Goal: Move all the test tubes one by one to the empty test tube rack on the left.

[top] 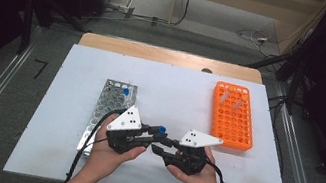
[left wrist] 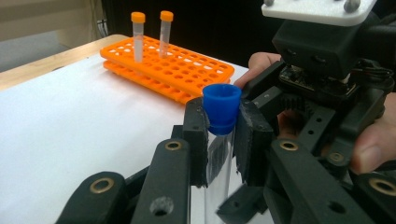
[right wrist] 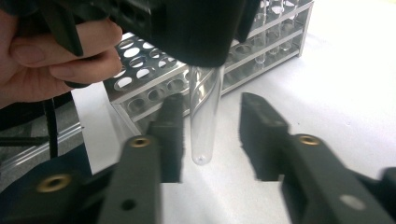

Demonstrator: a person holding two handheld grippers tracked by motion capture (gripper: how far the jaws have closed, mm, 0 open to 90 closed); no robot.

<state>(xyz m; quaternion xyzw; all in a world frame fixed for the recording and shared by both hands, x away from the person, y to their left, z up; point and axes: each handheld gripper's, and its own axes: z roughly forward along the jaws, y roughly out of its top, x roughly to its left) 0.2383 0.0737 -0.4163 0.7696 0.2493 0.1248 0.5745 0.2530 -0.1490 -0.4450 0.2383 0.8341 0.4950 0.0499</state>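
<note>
Clear test tube (left wrist: 218, 163) w/ blue cap (left wrist: 222, 106) is held in mid-air over the white tabletop (top: 180, 94), near the front edge, between the two racks. Left gripper (left wrist: 220, 140) is clenched on it: pads pinch the glass right under the cap, so cap stays exposed on top and the tube's long body hangs free below. In the right gripper view the tube's rounded bottom (right wrist: 201, 156) dangles between the jaws of the right gripper (right wrist: 209, 142), which stand apart on either side w/o touching it, so that one's released, holding nothing. Looks like a hand-over or two-handed regrip is being set up: left grips high so right can take the lower body, prob. Just my read.

Pose: both hands close together in the high view, left hand (top: 111, 156) and right hand (top: 197, 176) angled inward, gripper tips nearly meeting at centre. Left gripper pts toward the right one; right gripper approaches from opposite side, level w/ the tube.

Around: metal rack (top: 113, 105) just behind-left of left hand, one blue-capped tube (top: 126, 92) standing in its far end. Orange rack (top: 233, 115) further right, well apart, w/ two orange-capped tubes (left wrist: 152, 35) upright at its far end.
</note>
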